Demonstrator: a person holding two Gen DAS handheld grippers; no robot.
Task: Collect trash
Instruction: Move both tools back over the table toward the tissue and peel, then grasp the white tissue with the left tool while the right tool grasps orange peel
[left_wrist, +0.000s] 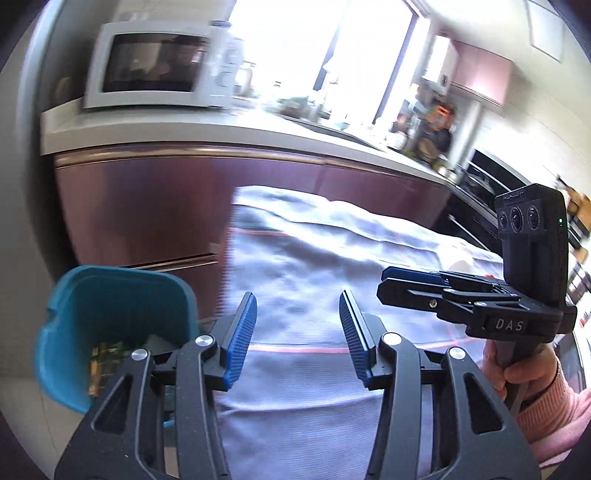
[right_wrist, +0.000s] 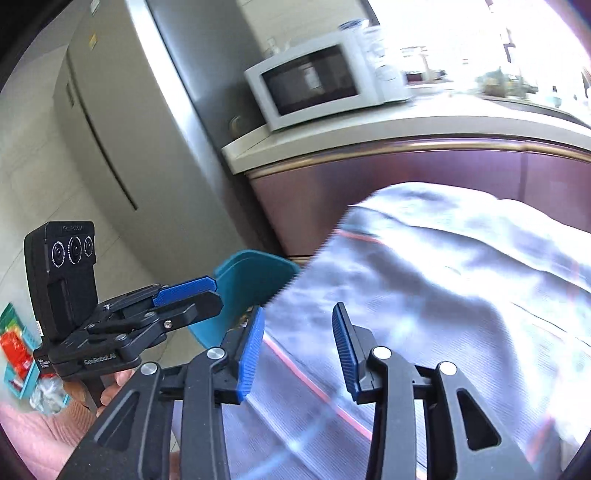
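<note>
A teal trash bin (left_wrist: 114, 325) stands on the floor left of a table covered with a pale cloth (left_wrist: 314, 266); some wrappers (left_wrist: 105, 360) lie inside it. It also shows in the right wrist view (right_wrist: 255, 284). My left gripper (left_wrist: 297, 328) is open and empty, above the cloth's near left part, just right of the bin. My right gripper (right_wrist: 297, 343) is open and empty over the cloth. In the left wrist view the right gripper (left_wrist: 413, 282) reaches in from the right. In the right wrist view the left gripper (right_wrist: 192, 295) is at the left, beside the bin.
A dark red kitchen cabinet (left_wrist: 155, 206) with a white counter stands behind the table, with a microwave (left_wrist: 155, 64) on it. A grey fridge (right_wrist: 122, 110) stands at the left. Packets (right_wrist: 16, 350) lie on the floor at the far left. An oven (left_wrist: 480, 184) is at the right.
</note>
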